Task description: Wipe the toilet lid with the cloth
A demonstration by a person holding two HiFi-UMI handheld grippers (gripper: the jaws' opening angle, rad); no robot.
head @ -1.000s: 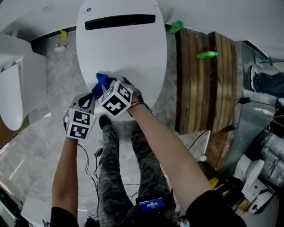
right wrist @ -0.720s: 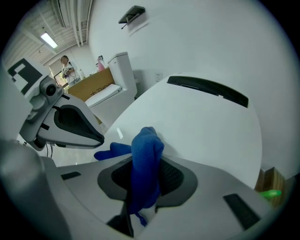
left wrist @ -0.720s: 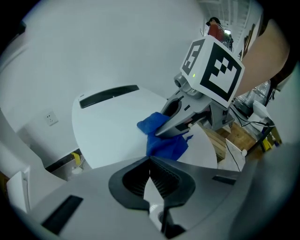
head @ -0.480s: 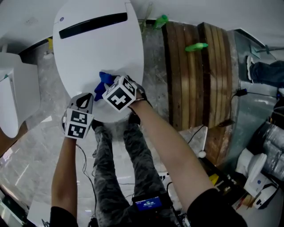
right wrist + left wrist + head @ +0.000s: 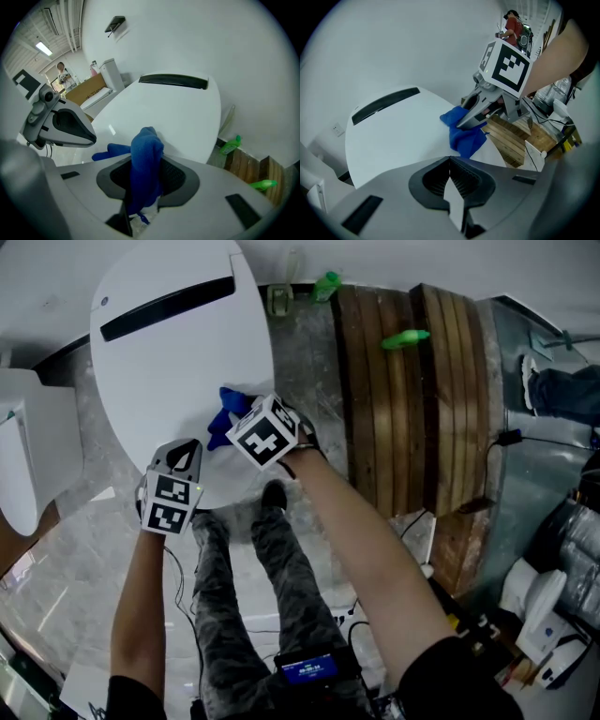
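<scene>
The white toilet lid (image 5: 169, 362) fills the upper left of the head view, with a dark slot near its far end. A blue cloth (image 5: 227, 415) lies bunched on the lid's near right part. My right gripper (image 5: 236, 425) is shut on the blue cloth (image 5: 146, 164), which sticks up between its jaws and trails onto the lid (image 5: 173, 112). My left gripper (image 5: 185, 454) hovers at the lid's near edge, shut and empty. In the left gripper view the cloth (image 5: 464, 136) and the right gripper (image 5: 480, 114) sit ahead on the lid (image 5: 393, 140).
A wooden slatted platform (image 5: 412, 390) lies right of the toilet, with a green bottle (image 5: 325, 284) and a green object (image 5: 405, 337) on or beside it. Another white fixture (image 5: 23, 456) stands at the left. Cables and gear (image 5: 534, 606) crowd the lower right floor.
Both grippers and the cloth have slid across the lid toward its right side. The left gripper has come from beyond the near rim up over it.
</scene>
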